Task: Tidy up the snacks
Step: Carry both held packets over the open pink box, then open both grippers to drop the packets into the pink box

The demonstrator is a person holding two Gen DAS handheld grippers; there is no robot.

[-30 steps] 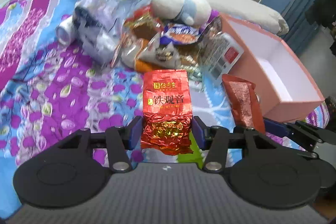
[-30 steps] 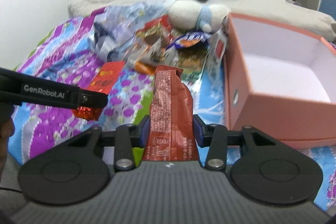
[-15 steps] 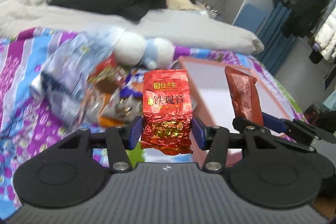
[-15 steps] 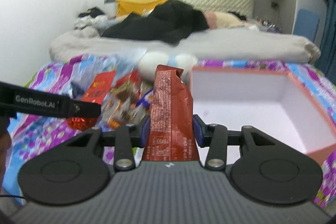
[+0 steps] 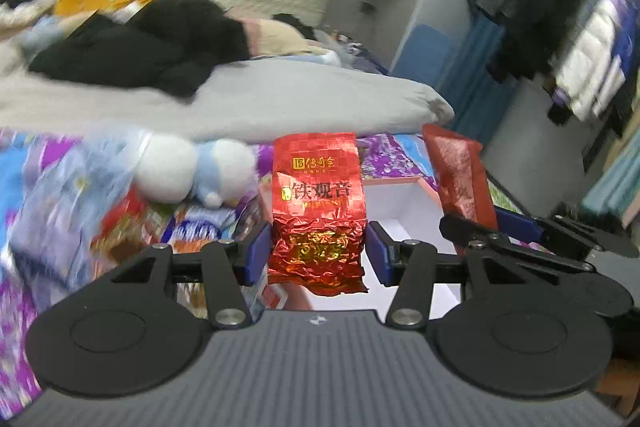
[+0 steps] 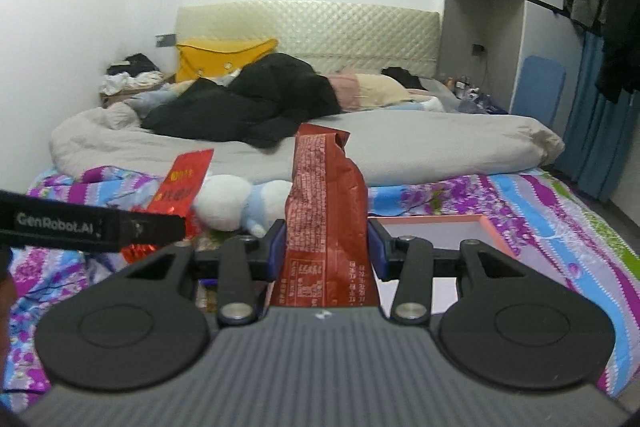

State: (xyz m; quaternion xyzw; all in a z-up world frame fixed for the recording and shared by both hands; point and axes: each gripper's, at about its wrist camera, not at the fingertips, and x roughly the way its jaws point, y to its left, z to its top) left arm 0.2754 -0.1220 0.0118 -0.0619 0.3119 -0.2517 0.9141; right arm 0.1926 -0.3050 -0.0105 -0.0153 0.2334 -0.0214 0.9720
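Note:
My left gripper (image 5: 318, 247) is shut on a shiny red tea packet (image 5: 318, 203) with gold Chinese lettering and holds it upright in the air. My right gripper (image 6: 326, 251) is shut on a dark red-brown snack packet (image 6: 324, 211), also upright. Each held packet shows in the other view: the snack packet (image 5: 460, 175) to the right in the left wrist view, the tea packet (image 6: 182, 183) to the left in the right wrist view. The pink box (image 6: 496, 231) with a white inside lies on the bed just beyond and below both grippers.
A heap of snack packets (image 5: 132, 223) and crinkled clear plastic (image 5: 68, 187) lies left of the box on the purple and blue quilt (image 6: 540, 203). A white and blue plush toy (image 5: 192, 171) sits behind it. A grey duvet (image 6: 400, 147) and black clothes (image 6: 260, 103) lie farther back.
Both grippers have risen and tilted up while holding their packets. The views now look across the bed toward the headboard, and the pink box sits lower in both.

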